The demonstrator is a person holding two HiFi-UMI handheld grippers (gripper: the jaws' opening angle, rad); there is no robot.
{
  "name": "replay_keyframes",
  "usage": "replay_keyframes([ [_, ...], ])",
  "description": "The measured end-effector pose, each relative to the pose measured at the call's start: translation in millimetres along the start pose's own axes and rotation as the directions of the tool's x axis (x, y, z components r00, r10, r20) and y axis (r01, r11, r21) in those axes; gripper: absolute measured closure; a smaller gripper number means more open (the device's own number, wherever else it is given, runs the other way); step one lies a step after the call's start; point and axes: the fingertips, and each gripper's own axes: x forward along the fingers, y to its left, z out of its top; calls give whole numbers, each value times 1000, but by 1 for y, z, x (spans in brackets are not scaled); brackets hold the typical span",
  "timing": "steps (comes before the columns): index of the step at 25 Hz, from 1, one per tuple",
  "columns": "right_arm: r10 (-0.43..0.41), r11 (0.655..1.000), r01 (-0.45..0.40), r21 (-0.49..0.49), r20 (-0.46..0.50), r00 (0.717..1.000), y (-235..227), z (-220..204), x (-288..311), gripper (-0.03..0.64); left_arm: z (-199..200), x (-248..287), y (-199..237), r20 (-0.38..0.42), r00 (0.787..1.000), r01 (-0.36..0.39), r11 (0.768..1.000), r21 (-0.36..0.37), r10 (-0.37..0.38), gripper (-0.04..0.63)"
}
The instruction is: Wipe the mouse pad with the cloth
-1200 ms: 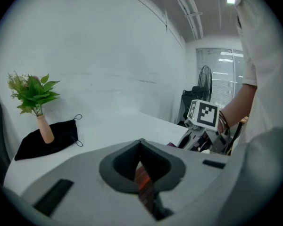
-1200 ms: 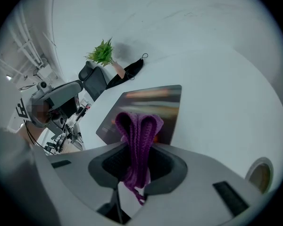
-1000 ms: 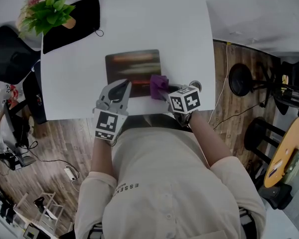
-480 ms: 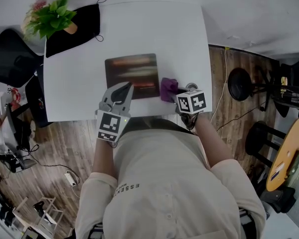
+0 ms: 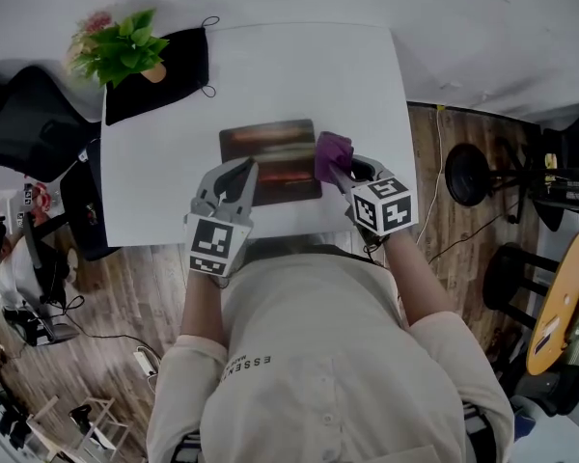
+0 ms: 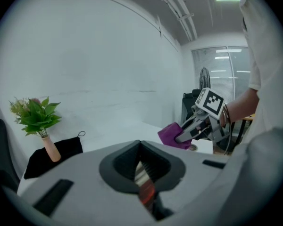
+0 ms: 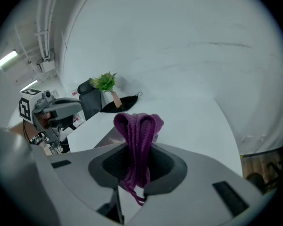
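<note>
The dark mouse pad [image 5: 268, 159] with a reddish sheen lies near the front of the white table [image 5: 299, 61]. My right gripper [image 5: 343, 169] is shut on a bunched purple cloth [image 5: 333, 152], which sits at the pad's right edge. In the right gripper view the cloth [image 7: 137, 126] stands up between the jaws of that gripper [image 7: 137, 166]. My left gripper [image 5: 239, 174] rests over the pad's near-left part with its jaws shut. Only a thin slit in the left gripper [image 6: 142, 173] shows the pad below. The left gripper view also shows the cloth [image 6: 171, 134] in the right gripper [image 6: 194, 127].
A green plant in a small vase [image 5: 125, 44] stands on a black cloth [image 5: 169, 61] at the table's far-left corner. A black chair [image 5: 24, 114] is to the left. Black stools [image 5: 468, 172] and cables stand on the wood floor to the right.
The right gripper carried the cloth from the pad's right part off past its right edge, then farther from me along that edge. The left gripper stayed on the pad's near-left part.
</note>
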Motion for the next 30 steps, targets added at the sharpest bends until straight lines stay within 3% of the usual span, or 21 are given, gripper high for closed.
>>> replay_keyframes([
  [7, -5, 999, 15, -44, 228, 974, 34, 64, -11, 515, 25, -25, 33, 54, 998, -33, 999, -3, 33, 594],
  [16, -46, 984, 125, -128, 493, 869, 63, 124, -39, 517, 55, -52, 55, 138, 990, -36, 999, 10, 34, 594],
  [21, -55, 976, 159, -148, 543, 838, 72, 130, -46, 523, 55, -58, 65, 163, 986, -34, 999, -33, 39, 594],
  [30, -89, 969, 198, -150, 533, 841, 81, 125, -45, 529, 55, -69, 70, 182, 982, -38, 999, -32, 43, 594],
])
